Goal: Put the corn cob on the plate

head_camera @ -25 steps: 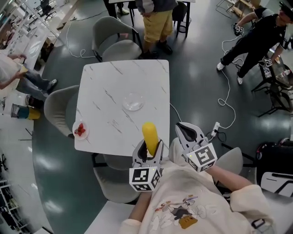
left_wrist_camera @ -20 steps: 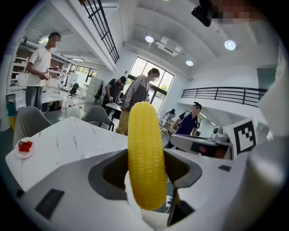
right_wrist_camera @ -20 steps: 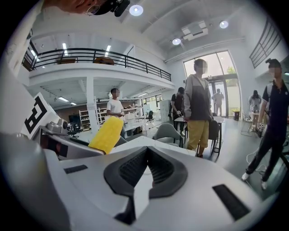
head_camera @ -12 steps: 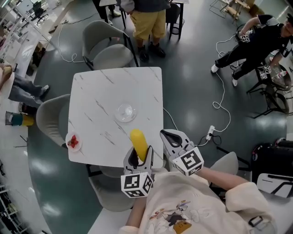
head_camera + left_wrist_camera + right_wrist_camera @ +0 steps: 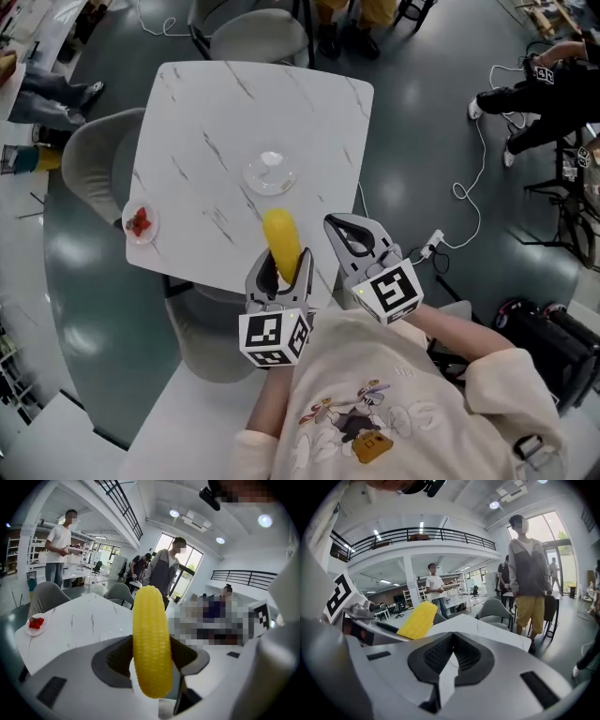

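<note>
A yellow corn cob stands upright in my left gripper, which is shut on its lower part above the near edge of the white marble table. In the left gripper view the corn cob fills the middle between the dark pads. A clear glass plate lies at the table's middle, just beyond the cob. My right gripper hangs to the right of the cob, off the table's near right edge. Its jaws are shut on nothing. The corn cob shows to its left.
A small white dish with red pieces sits at the table's left edge, also seen as the dish in the left gripper view. Grey chairs stand round the table. People stand beyond it. A cable lies on the floor at the right.
The head camera has shifted, so the table sits higher in view. My left gripper still holds the corn cob just short of the glass plate. The right gripper stays shut beside it.
</note>
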A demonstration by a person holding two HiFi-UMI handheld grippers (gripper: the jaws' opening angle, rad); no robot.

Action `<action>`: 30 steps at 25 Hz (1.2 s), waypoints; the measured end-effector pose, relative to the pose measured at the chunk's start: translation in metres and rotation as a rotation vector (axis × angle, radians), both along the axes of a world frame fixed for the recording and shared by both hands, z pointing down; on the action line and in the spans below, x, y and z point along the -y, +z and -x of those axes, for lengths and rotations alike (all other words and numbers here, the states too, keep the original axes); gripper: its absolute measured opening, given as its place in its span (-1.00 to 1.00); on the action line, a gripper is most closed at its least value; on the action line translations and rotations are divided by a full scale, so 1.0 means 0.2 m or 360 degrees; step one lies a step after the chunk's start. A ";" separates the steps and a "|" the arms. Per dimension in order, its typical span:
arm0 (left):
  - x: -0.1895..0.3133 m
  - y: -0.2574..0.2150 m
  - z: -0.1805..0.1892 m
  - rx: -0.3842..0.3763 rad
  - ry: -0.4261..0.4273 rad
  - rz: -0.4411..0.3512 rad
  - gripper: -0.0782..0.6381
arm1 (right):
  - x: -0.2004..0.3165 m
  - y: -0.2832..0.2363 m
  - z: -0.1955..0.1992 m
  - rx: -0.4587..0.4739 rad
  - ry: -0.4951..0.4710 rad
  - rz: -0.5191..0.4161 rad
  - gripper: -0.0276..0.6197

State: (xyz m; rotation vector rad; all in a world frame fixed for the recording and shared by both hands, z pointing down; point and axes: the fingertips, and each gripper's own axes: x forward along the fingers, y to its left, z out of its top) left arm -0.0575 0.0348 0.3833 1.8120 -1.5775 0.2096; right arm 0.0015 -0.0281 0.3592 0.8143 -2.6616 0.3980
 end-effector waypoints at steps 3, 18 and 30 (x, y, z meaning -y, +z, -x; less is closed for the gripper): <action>0.06 0.05 0.06 0.0017 -0.0034 0.0028 -0.09 | 0.07 0.05 0.06 -0.0023 -0.0066 0.0011 -0.94; 0.32 0.32 0.21 0.0018 -0.0190 0.0147 -0.09 | 0.23 0.29 0.26 -0.0062 -0.0270 0.0107 -0.94; 0.51 0.55 0.30 0.0000 -0.0250 0.0253 -0.09 | 0.35 0.48 0.32 -0.0109 -0.0326 0.0156 -0.94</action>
